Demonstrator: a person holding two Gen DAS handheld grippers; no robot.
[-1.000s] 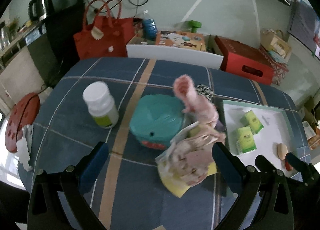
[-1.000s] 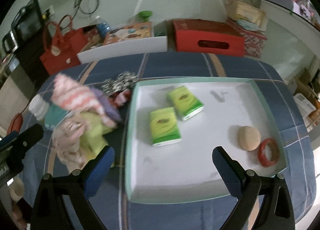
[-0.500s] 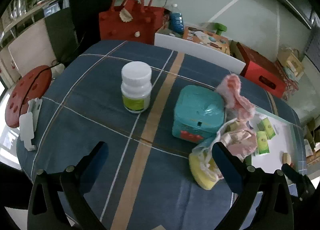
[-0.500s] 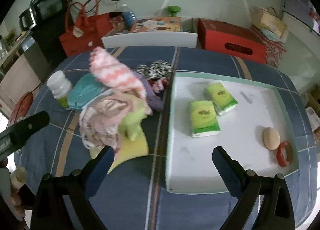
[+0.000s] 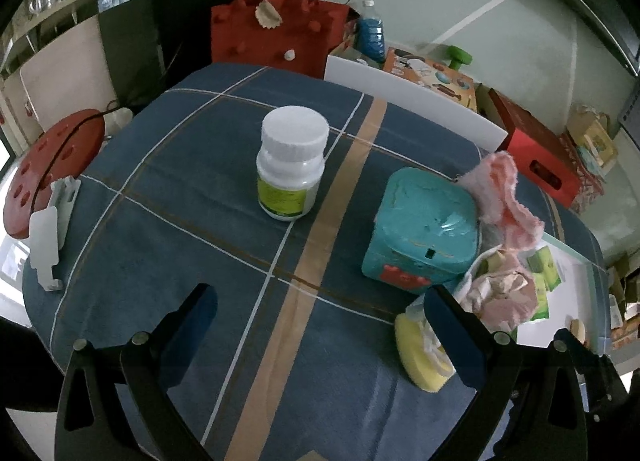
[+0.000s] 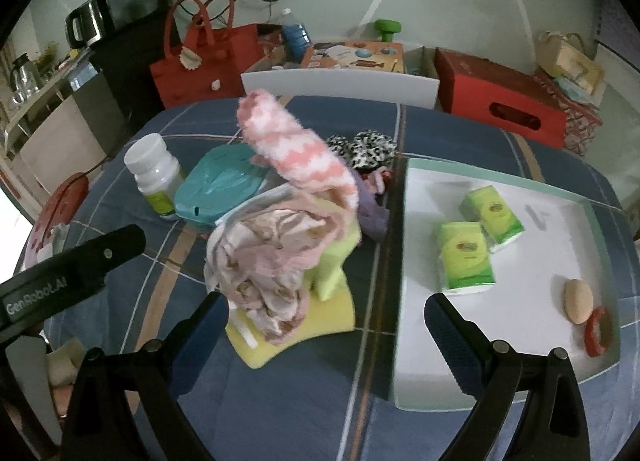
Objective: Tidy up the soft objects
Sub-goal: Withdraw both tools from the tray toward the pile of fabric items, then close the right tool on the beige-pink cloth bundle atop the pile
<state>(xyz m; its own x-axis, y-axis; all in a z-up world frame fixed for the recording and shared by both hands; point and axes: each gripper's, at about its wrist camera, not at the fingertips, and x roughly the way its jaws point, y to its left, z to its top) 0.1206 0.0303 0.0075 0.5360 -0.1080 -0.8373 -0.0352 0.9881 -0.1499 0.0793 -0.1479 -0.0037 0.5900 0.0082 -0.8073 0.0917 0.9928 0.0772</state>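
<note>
A heap of soft things lies mid-table: a pink-and-white fuzzy sock (image 6: 296,153), crumpled pink cloth (image 6: 272,261), a yellow sponge (image 6: 296,325) and leopard scrunchies (image 6: 364,149). The heap also shows in the left wrist view (image 5: 500,293). The white tray (image 6: 424,389) to its right holds two green tissue packs (image 6: 466,257), a beige lump (image 6: 578,301) and a red ring (image 6: 598,335). My right gripper (image 6: 326,337) is open and empty, close in front of the heap and tray edge. My left gripper (image 5: 320,329) is open and empty over bare cloth, left of the heap.
A white pill bottle (image 5: 292,165) and a teal box (image 5: 424,229) stand on the blue checked tablecloth (image 5: 180,221) left of the heap. A red bag (image 5: 276,37), a white chair back (image 5: 412,101) and red boxes (image 6: 500,109) lie beyond the table.
My left gripper has drawn back and swung left, away from the heap. My right gripper has pulled back and shifted left, so the heap is now more centred in its view.
</note>
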